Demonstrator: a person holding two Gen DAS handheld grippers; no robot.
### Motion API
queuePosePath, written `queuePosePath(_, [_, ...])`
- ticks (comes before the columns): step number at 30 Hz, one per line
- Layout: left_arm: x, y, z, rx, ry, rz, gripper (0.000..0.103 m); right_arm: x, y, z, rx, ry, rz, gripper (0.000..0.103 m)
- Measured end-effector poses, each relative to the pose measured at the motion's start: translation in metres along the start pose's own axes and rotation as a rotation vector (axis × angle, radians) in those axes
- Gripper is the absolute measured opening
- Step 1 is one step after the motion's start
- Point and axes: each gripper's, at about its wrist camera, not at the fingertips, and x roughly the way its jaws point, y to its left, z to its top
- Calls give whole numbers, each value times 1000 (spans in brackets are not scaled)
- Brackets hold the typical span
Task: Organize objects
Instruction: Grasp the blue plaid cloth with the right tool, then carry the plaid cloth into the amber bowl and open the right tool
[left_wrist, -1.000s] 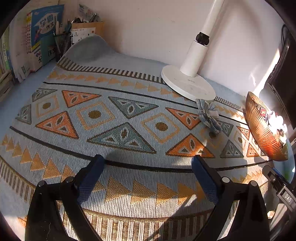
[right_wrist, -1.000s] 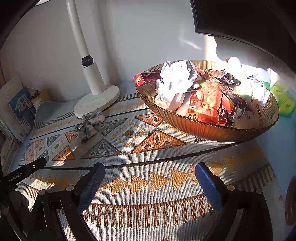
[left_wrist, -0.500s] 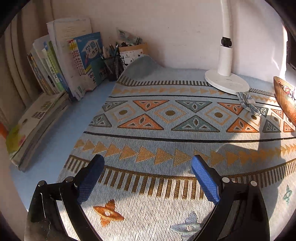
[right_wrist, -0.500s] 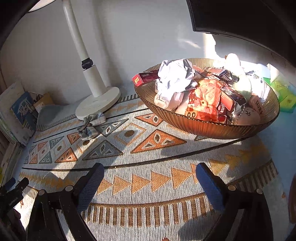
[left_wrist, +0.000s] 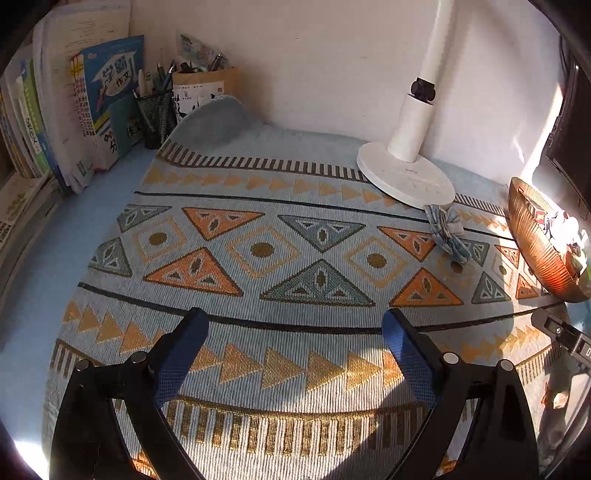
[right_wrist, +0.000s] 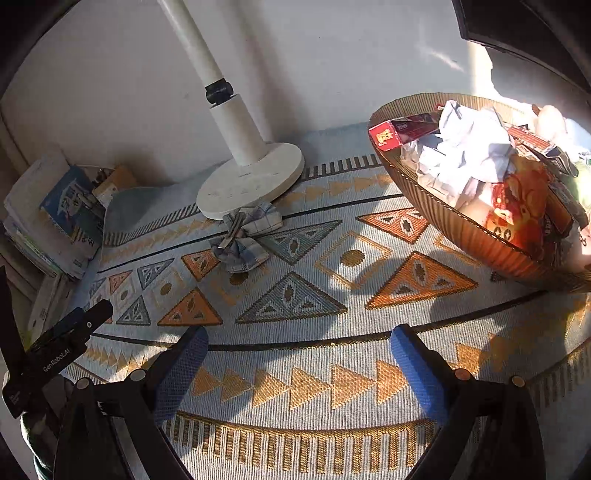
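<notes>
Both the left gripper (left_wrist: 293, 341) and right gripper (right_wrist: 297, 360) hover wide apart, empty. The cloth bow (right_wrist: 245, 236) lies on the mat (right_wrist: 295, 354) touching the lamp base (right_wrist: 251, 179), towards the surface's back edge. It looks soft, light and floppy; the knotted middle seems the best place to pinch.

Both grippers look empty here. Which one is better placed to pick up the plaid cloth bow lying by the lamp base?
Probably the right gripper: the cloth bow lies just ahead, slightly left of its open fingers. From the left gripper, the bow sits far off to the right.
</notes>
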Motion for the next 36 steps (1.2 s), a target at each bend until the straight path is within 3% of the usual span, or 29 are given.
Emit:
queuePosePath(3, [13, -12, 13, 57, -76, 49, 95, 25, 33, 20, -59, 27, -15, 99])
queuePosePath(5, [21, -11, 11, 37, -89, 7, 95, 41, 45, 32, -66, 29, -14, 95])
queuePosePath(7, [30, -11, 9, 41, -47, -15, 95, 60, 52, 44, -55, 56, -25, 84])
queuePosePath(9, [26, -10, 9, 32, -76, -22, 95, 79, 55, 52, -36, 83, -43, 76])
queuePosePath(14, [30, -7, 8, 13, -57, -51, 95, 97, 68, 54, -102, 44, -131, 67])
queuePosePath(17, [31, -7, 7, 6, -49, -53, 95, 95, 73, 50, -138, 17, -186, 51])
queuePosePath(19, [31, -8, 7, 8, -49, -54, 95, 92, 69, 49, -120, 2, -164, 29])
queuePosePath(21, [31, -8, 7, 6, -44, -55, 95, 88, 65, 47, -98, -8, -142, 23])
queuePosePath(24, [32, -4, 8, -11, -43, -72, 95, 78, 62, 46, -85, -33, -96, 23])
queuePosePath(27, [28, 2, 7, -36, -66, -116, 95, 59, 50, 40, -14, -37, 22, 23])
queuePosePath(36, [28, 4, 8, -62, -75, -111, 95, -40, 12, 1, -9, -104, 65, 23])
